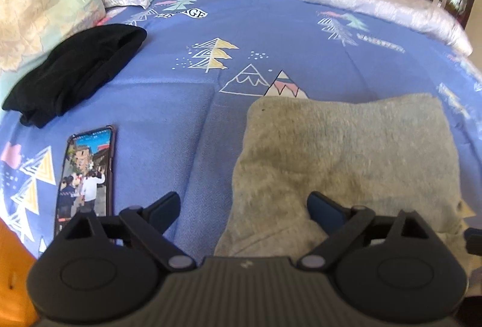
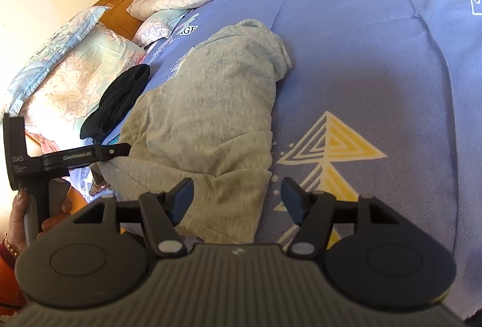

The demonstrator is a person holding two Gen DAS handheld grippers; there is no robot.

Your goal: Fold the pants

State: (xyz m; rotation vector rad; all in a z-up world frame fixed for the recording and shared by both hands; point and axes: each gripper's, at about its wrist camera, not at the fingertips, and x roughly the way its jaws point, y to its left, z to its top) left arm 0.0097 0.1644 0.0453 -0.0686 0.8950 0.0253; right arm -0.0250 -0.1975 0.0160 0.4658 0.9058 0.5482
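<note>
Although the grey knitted fleece pants already lie doubled into a thick, roughly rectangular bundle on the blue tree-printed bedspread, the near edge looks loose and rumpled, so I judge the folding nearly finished, with perhaps a last tidy or set-aside left. Left claw stands wide and empty at the bundle's near left corner; right claw is also apart, gripping nothing, above the near hem.
</note>
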